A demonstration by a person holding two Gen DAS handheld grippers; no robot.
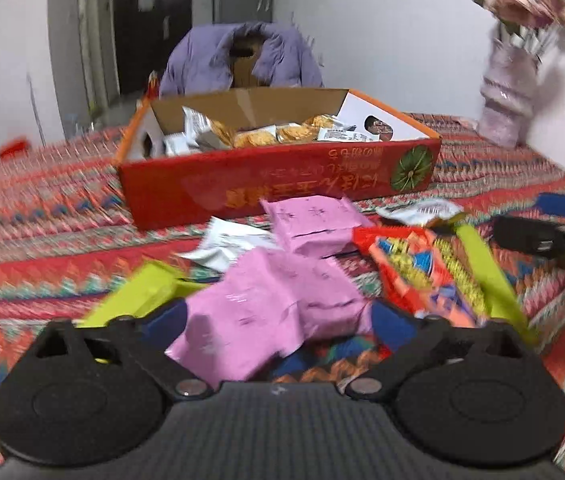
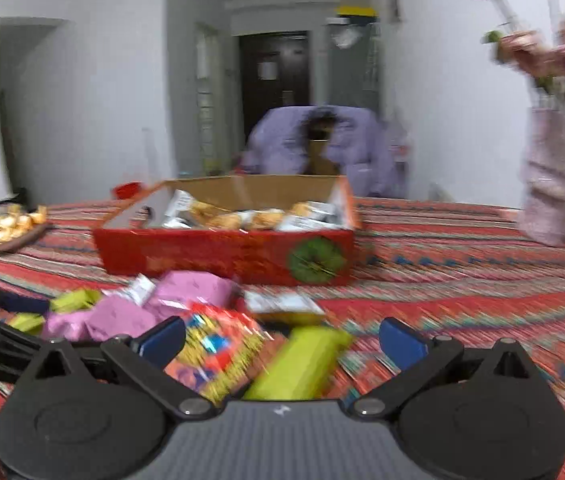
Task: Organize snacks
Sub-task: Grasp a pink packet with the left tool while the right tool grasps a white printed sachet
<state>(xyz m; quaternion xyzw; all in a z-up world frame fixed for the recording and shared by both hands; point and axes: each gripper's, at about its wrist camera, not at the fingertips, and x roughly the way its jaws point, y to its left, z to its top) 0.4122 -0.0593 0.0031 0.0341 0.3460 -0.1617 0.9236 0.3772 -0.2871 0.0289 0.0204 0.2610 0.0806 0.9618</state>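
Observation:
A red cardboard box (image 1: 242, 184) with several snack packets inside stands on the patterned tablecloth; it also shows in the right wrist view (image 2: 218, 256). In front of it lies a pile of loose snacks. My left gripper (image 1: 278, 320) is open, its blue fingertips either side of a pink packet (image 1: 258, 312) without squeezing it. A second pink packet (image 1: 314, 224) lies behind. My right gripper (image 2: 282, 340) is open over a red-and-yellow packet (image 2: 218, 356) and a lime-green packet (image 2: 302, 360). It also shows in the left wrist view at the right edge (image 1: 554, 236).
A pale vase of pink flowers (image 2: 554, 184) stands at the right on the tablecloth (image 2: 462, 280). A chair with a purple jacket (image 1: 242, 56) is behind the box. Golden wrapped items (image 2: 14, 220) lie at the far left.

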